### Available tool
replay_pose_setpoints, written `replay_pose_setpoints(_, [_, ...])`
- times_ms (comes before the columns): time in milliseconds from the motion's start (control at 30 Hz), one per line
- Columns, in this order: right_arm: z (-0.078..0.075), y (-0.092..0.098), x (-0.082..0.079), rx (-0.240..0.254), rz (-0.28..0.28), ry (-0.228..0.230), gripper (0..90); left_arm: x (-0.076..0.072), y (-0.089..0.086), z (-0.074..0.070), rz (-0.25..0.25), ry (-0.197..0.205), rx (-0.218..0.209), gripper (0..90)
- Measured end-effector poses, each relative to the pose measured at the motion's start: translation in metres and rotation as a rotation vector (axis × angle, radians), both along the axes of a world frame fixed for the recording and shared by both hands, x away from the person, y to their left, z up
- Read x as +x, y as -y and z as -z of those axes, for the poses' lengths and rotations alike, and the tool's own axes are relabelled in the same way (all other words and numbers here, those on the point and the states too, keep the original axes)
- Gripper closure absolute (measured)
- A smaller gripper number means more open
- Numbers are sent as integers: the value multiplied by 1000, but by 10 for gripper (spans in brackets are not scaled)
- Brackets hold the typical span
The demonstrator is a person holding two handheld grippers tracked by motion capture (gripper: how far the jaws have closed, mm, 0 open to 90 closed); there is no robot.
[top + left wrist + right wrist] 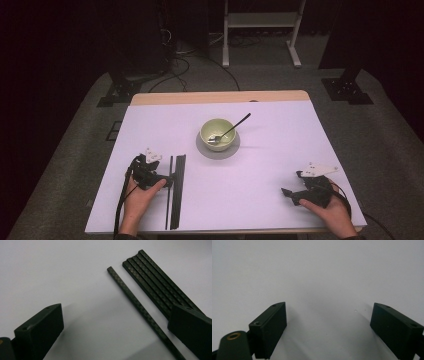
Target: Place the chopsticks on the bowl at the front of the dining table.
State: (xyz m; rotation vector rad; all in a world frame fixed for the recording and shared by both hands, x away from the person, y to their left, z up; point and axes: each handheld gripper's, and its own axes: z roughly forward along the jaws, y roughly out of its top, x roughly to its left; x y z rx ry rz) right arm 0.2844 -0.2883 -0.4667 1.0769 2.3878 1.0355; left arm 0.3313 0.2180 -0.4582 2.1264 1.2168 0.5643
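A bundle of several black carbon-weave rods (155, 282) lies flat on the white table, and a single thinner rod (140, 307) lies apart just beside it. My left gripper (117, 315) is open low over the table; the single rod runs between its jaws and the right jaw covers the bundle's near end. In the high view the left gripper (165, 176) sits against the rods (177, 190) at the front left. My right gripper (292, 184) rests at the front right. It is open (329, 312) over bare table, with nothing between its jaws.
A pale green bowl (216, 133) stands on a grey saucer (218, 150) at the table's middle, with a dark-handled spoon (235, 126) leaning out to the right. The table's front edge (225, 231) runs just behind both hands. Stands and cables occupy the floor beyond.
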Motion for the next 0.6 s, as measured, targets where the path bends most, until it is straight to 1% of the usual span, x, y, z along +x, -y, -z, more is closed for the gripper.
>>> replay_pose_setpoints(133, [0,0,0,0,0,0,121,-2,-1,-2,0,1,-13,0])
replay_pose_setpoints(200, [0,0,0,-1,0,1,121,-8,-3,-4,5,6,-30,0])
replay_pose_setpoints(233, [0,0,0,-1,0,1,121,-8,-3,-4,5,6,-30,0])
replay_pose_setpoints(300, [0,0,0,-1,0,1,121,-14,-4,-6,15,7,-39,0])
replay_pose_setpoints(333, [0,0,0,-1,0,1,121,-14,-4,-6,15,7,-39,0])
replay_pose_setpoints(367, [0,0,0,-1,0,1,121,-19,-5,-6,13,9,-44,0])
replay_pose_setpoints(400, [0,0,0,-1,0,2,121,-19,-5,-6,13,9,-44,0])
replay_pose_setpoints(467, [0,0,0,-1,0,1,121,-26,-6,-7,22,11,-47,0])
replay_pose_setpoints(500, [0,0,0,-1,0,1,121,-26,-6,-7,22,11,-47,0])
replay_pose_setpoints(567, [0,0,0,0,0,1,121,-33,-6,-7,37,9,-54,0])
replay_pose_setpoints(600, [0,0,0,0,0,1,121,-33,-6,-7,37,9,-54,0])
